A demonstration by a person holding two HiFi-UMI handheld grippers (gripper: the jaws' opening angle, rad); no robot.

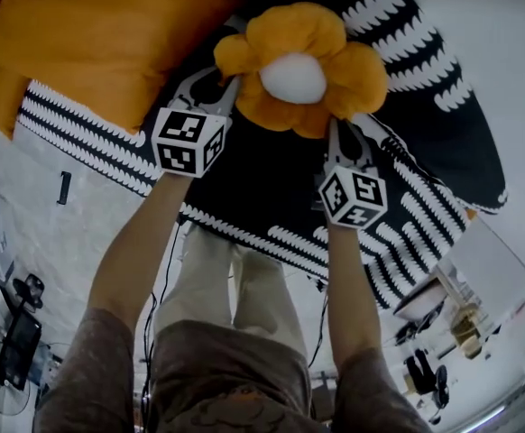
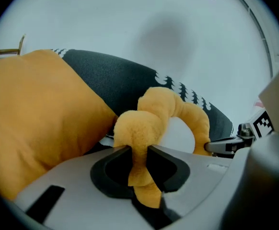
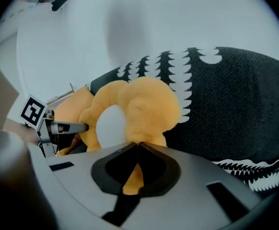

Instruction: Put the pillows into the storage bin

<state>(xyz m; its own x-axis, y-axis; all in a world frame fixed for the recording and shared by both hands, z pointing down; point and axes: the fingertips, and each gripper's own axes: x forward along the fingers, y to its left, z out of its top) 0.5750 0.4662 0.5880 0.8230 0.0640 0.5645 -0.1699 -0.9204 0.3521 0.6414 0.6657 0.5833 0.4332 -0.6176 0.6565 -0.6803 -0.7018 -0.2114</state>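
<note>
1. A plush flower-shaped pillow with orange petals and a white round centre (image 1: pixel 299 61) is seen over a black fabric surface with white scalloped stripes (image 1: pixel 425 124); whether the two touch cannot be told.
2. The left gripper (image 1: pixel 229 87) is clenched on a petal at the pillow's left edge; in the left gripper view the orange plush (image 2: pixel 144 123) is pinched between the jaws of that gripper (image 2: pixel 138 152).
3. The right gripper (image 1: pixel 335 124) is clamped on a petal at the lower right; in the right gripper view a thin fold of the plush (image 3: pixel 144 111) is squeezed between nearly meeting jaws (image 3: pixel 137 150).
4. A large plain orange cushion (image 1: pixel 91 34) is seen just left of the flower pillow, partly over the black fabric.
</note>
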